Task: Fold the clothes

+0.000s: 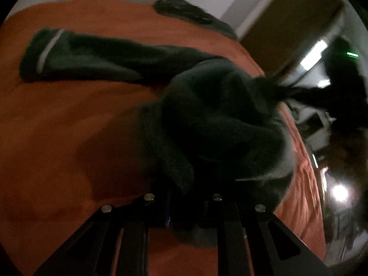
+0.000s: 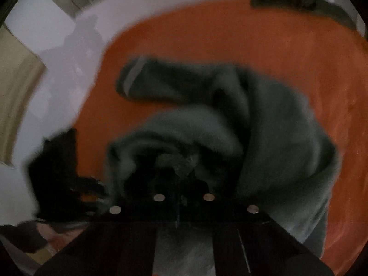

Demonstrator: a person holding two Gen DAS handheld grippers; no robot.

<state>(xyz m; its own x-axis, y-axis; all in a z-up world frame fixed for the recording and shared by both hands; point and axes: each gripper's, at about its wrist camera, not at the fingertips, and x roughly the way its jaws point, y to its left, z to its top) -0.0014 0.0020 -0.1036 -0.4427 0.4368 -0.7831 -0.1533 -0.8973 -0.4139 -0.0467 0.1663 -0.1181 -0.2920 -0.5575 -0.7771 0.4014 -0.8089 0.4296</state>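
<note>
A dark green fleece garment (image 1: pixel 218 126) lies bunched on an orange bed cover (image 1: pixel 69 126). One sleeve stretches off to the left and ends in a white-striped cuff (image 1: pixel 46 50). My left gripper (image 1: pixel 181 193) is shut on a thick fold of the garment, which hangs over its fingertips and hides them. In the right wrist view the same garment (image 2: pixel 276 126) is heaped up, its cuff (image 2: pixel 131 78) at upper left. My right gripper (image 2: pixel 181 184) is shut on a fold of the garment right at its tips. The picture is dim and blurred.
A second dark garment (image 1: pixel 184 11) lies at the far edge of the bed cover (image 2: pixel 230 34), also seen as a dark garment (image 2: pixel 299 0) at top right. A white wall and a tan door stand behind. A black blurred shape (image 2: pixel 62 172) is at lower left.
</note>
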